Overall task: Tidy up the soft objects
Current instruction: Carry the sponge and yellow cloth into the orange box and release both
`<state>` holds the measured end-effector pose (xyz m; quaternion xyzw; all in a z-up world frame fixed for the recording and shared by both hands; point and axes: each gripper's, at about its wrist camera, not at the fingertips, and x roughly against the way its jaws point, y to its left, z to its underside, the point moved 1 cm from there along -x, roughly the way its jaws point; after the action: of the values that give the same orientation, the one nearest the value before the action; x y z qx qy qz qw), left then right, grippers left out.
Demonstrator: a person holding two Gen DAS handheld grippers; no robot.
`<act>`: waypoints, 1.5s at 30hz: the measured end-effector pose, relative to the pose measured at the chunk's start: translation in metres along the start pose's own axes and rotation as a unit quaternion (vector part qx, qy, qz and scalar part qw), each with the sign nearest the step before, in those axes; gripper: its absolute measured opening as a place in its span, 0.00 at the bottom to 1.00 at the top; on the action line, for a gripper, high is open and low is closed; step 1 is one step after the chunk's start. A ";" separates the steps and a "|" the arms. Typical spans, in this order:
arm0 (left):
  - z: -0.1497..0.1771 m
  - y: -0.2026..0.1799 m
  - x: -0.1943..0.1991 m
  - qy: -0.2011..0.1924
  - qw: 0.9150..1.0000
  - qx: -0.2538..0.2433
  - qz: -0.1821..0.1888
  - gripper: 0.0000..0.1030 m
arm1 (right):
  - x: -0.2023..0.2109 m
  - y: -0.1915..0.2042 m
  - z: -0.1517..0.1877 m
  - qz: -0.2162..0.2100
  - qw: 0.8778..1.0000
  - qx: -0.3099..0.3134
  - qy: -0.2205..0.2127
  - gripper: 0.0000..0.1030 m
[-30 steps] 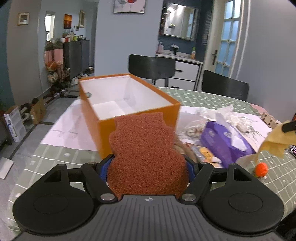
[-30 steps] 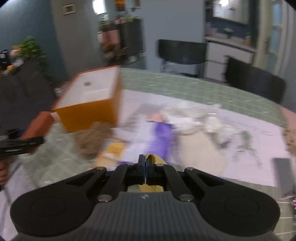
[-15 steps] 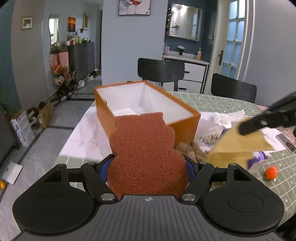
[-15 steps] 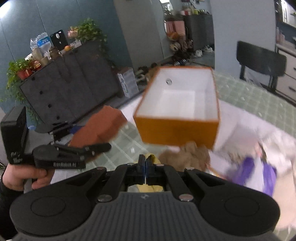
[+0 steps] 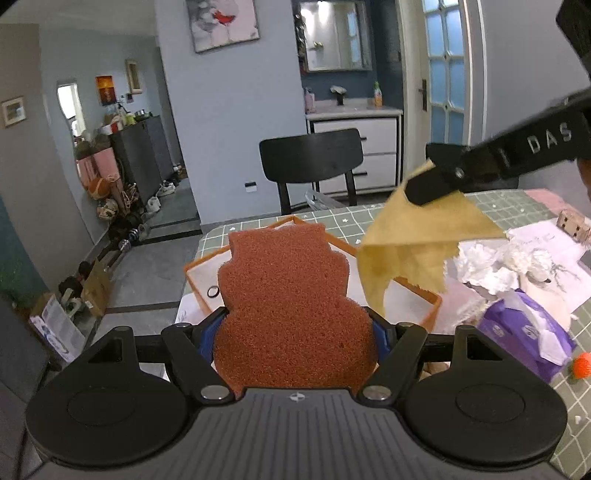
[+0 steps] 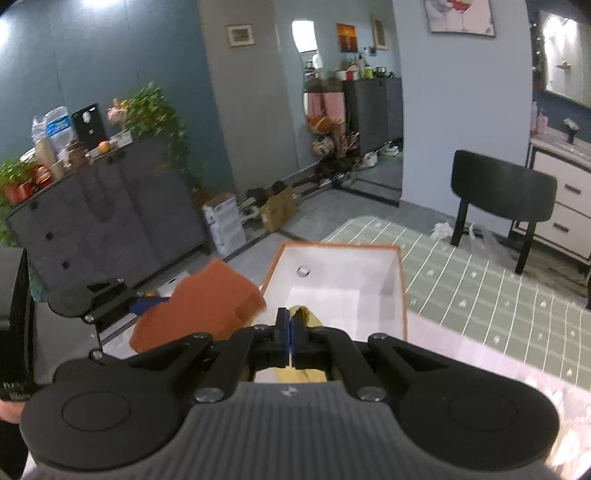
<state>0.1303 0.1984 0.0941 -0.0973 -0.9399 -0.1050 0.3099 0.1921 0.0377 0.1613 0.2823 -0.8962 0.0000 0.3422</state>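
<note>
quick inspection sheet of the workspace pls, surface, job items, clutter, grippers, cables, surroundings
surface: table under a green checked cloth.
job's things: orange box open, white inside; rust-coloured sponge; yellow cloth hanging over the box.
clutter: purple tissue pack, crumpled white paper, small orange ball.
grippers: left gripper clamps the sponge; right gripper pinches the cloth.
cables: nothing seen.
surroundings: black chair, dark cabinet, plants.

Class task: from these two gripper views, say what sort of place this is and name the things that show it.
Most likely a home dining area: a green checked tablecloth on the table, a black dining chair beside it, and a white vanity cabinet under a wall mirror.
</note>
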 end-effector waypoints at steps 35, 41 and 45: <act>0.023 0.001 -0.151 0.229 0.971 -0.035 0.052 0.88 | -0.180 -0.046 0.064 0.051 0.986 -0.008 0.157 0.00; 0.023 -0.003 -0.150 0.243 0.968 -0.058 0.037 0.89 | -0.185 -0.043 0.070 0.044 0.982 -0.002 0.183 0.03; 0.019 -0.003 -0.147 0.245 0.967 -0.064 0.032 0.91 | -0.181 -0.042 0.070 0.052 0.982 0.001 0.179 0.09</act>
<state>0.2352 0.1834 -0.0102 -0.1183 -0.8231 -0.1753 0.5270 0.2801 0.0806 -0.0108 0.2307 -0.8339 0.0697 0.4965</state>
